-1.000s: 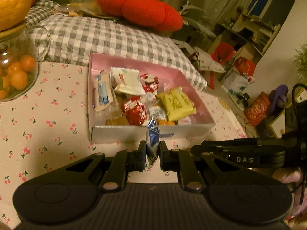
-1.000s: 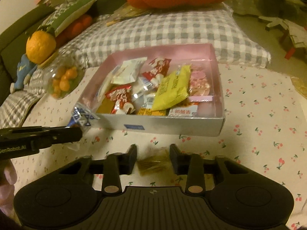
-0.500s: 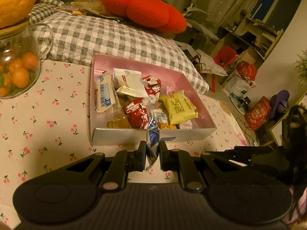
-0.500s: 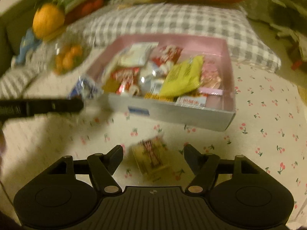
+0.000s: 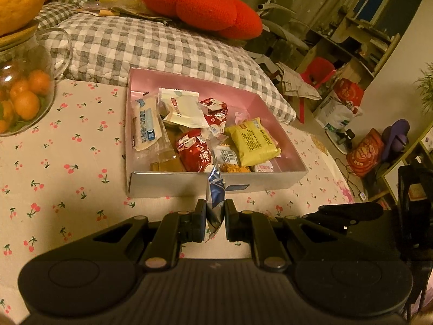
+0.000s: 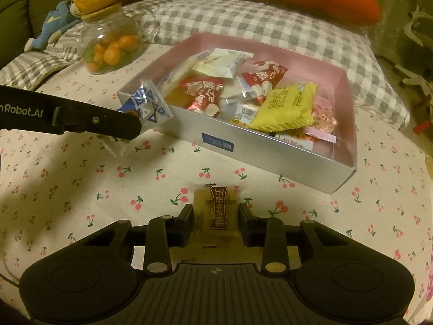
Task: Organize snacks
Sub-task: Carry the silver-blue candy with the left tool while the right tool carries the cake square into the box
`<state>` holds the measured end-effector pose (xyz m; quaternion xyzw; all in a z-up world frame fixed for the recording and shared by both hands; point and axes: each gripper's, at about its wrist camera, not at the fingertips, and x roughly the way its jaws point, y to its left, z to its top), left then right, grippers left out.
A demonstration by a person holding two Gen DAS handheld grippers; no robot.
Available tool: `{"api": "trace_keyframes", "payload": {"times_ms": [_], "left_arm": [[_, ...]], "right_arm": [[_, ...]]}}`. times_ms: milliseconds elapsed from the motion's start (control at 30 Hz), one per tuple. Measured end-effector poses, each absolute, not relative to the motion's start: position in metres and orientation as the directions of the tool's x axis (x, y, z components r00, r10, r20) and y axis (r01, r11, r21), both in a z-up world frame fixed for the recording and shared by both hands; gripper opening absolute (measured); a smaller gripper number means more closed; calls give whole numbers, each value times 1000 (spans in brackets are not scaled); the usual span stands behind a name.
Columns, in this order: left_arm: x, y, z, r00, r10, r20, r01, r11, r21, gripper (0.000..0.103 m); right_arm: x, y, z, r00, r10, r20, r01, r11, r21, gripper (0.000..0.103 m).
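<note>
The step in hand looks like loading two loose snacks into the pink box (image 6: 349, 124), which sits on the cherry-print tablecloth (image 6: 81, 189) toward its far edge, close against the checked cushion (image 6: 243, 19).

On the left, the left gripper (image 5: 215, 215) pinches a blue-and-white packet (image 5: 215, 189) between its pressed-together jaws. In the right wrist view the packet (image 6: 147, 105) hangs just at the box's near left corner, not yet over the inside. To finish this well, I would carry it up and over the silver front wall (image 5: 176, 184) before letting go, and aim for the bare pink floor near the far right corner, since the left and middle are already piled with wrappers.

Further right, the right gripper (image 6: 215, 216) has its jaws closed on a brown packet with a dark label (image 6: 216, 211), lying on the cloth near the front wall's middle. The pads press on its two long sides. This flat, crinkly wrapper may slip or buckle, so lift slowly, check that it comes up level, and clear the wall with room to spare
</note>
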<state>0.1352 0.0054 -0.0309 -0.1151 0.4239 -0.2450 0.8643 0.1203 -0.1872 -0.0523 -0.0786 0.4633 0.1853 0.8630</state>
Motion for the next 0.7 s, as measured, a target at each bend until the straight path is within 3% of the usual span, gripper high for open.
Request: {"api": "trace_keyframes", "payload": {"times_ms": [367, 700], "left_arm": [[141, 14, -23, 554, -522, -648, 307, 852, -424, 12], [153, 17, -23, 589, -510, -627, 258, 854, -452, 12]], "right_arm": [[129, -202, -35, 480, 376, -793, -309, 918, 248, 33], [142, -214, -9, 563, 400, -723, -246, 917, 316, 33]]}}
